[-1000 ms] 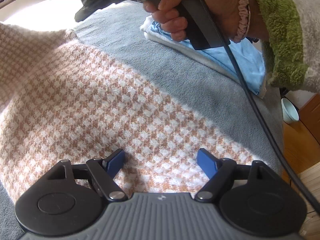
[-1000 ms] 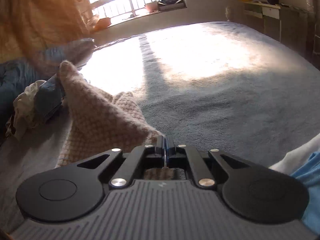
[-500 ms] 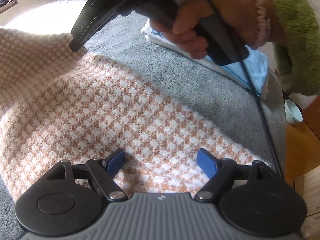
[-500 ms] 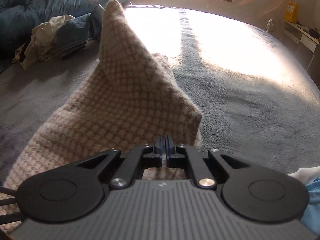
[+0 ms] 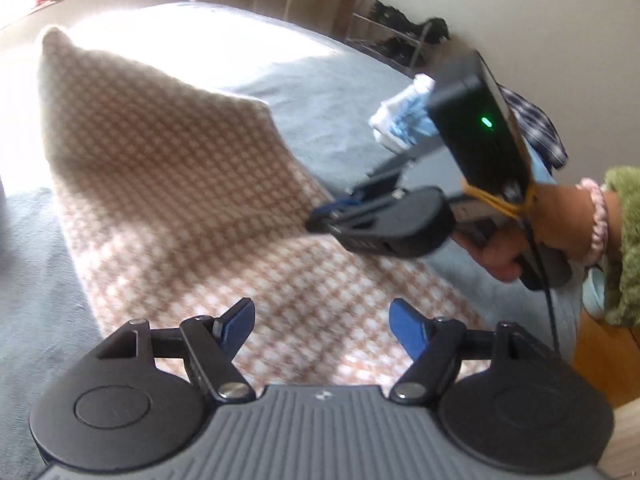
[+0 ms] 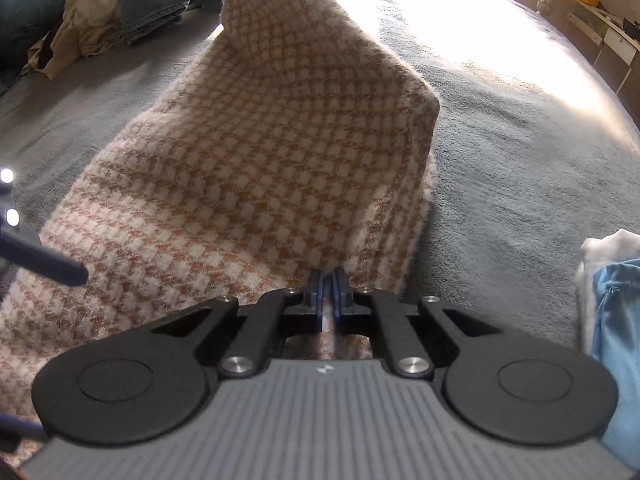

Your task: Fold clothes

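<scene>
An orange-and-white checked knit garment [image 5: 168,168] lies on the grey bed, with one part lifted into a tall peak [image 6: 280,140]. My right gripper [image 6: 328,280] is shut on the garment's edge and holds that fold up; the left wrist view shows it from the side [image 5: 320,220], held by a hand in a green fleecy sleeve. My left gripper [image 5: 322,316] hovers over the flat near part of the garment. Its jaws are closing, and the blue pads [image 5: 240,320] stand apart with cloth below them, not pinched.
The grey bed cover [image 6: 500,160] stretches away, sunlit at the far side. Blue and white folded clothes [image 6: 612,320] lie at the right edge. A heap of denim and beige clothes [image 6: 120,12] sits far left. Wooden floor [image 5: 592,360] shows beyond the bed's edge.
The right gripper has come down and nearer with the garment's edge, and the lifted fold now stands as a peak. The left gripper's view has swung and its jaws have narrowed a little.
</scene>
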`<state>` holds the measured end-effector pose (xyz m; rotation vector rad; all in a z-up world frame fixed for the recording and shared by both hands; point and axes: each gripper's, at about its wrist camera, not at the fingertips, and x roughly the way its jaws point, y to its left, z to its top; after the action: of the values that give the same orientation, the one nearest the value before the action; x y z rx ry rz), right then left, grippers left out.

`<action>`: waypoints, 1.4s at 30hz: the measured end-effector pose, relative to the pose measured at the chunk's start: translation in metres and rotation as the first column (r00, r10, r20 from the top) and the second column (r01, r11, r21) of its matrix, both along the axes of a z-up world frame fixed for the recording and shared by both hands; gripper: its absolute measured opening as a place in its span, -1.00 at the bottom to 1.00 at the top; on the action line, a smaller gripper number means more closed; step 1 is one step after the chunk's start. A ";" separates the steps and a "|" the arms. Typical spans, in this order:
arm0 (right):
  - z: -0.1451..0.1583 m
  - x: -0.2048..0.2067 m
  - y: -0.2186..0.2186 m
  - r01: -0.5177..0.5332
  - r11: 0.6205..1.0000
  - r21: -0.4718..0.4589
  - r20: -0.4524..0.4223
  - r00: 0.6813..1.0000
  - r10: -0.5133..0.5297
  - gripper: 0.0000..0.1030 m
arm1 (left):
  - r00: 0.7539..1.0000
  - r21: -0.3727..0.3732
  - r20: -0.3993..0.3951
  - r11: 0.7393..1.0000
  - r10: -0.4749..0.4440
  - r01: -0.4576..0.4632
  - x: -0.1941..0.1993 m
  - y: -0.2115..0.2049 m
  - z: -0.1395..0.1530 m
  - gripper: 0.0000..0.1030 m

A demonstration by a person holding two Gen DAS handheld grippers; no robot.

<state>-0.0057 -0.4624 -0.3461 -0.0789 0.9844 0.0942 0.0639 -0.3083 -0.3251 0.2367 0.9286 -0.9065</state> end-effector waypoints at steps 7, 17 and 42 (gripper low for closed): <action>0.049 0.033 0.013 -0.021 1.000 0.001 0.073 0.997 0.021 -0.80 | 0.999 0.067 0.019 0.997 0.047 -0.048 0.020 0.005 -0.028 0.42; 0.078 0.158 0.107 -0.367 0.921 -0.134 0.338 0.856 0.391 -0.34 | 0.998 0.053 0.059 0.998 0.035 -0.038 0.010 -0.001 -0.038 0.59; 0.068 0.246 0.029 -0.111 0.993 0.046 0.323 0.942 0.090 -0.57 | 0.998 0.025 0.055 0.999 0.033 -0.035 0.004 0.011 -0.038 0.70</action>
<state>0.2404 -0.4333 -0.2776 -0.0831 0.6506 0.2008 0.0680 -0.2976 -0.3636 0.2660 0.8920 -0.8533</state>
